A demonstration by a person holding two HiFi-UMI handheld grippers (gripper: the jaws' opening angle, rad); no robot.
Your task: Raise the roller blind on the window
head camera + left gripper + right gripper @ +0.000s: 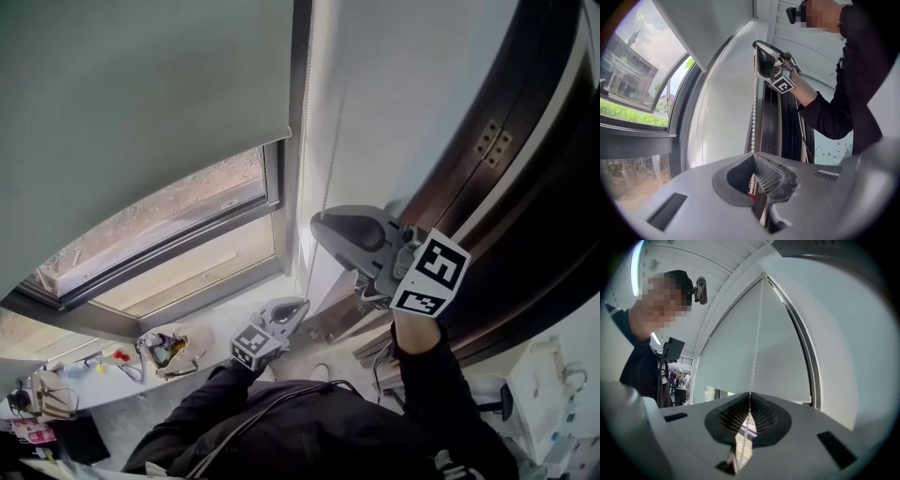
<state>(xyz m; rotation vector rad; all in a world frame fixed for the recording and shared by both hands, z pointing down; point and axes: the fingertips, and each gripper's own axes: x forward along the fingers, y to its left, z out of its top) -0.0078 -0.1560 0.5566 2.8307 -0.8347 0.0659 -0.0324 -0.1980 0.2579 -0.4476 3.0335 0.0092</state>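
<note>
Currently, the left gripper (753, 183), held low and close to the person's body, has its jaws fully together on the bead chain (753, 108). The chain passes between the mesh pads and runs straight up from them. Higher on the same strand, the right gripper (749, 420) is likewise closed, its pads meeting on the chain with beads visible above and below the jaws. In the head view the 2 grippers sit beside the window frame, right above left. Beyond them the roller blind (141, 94) covers the upper part of the window (187, 216). Its bottom edge hangs partway down, leaving the lower glass bare. Handling: the chain is judged light, thin and limp, carrying load only in tension. The beads look smooth, yet each gives the pads a positive stop. Take hold squarely across 1 strand, pads on the beads, and pull along the line of the chain. A sideways or jerked pull may let beads slip through or overstrain the chain. The blind fabric is judged soft and easily creased, so do not grip it.
</note>
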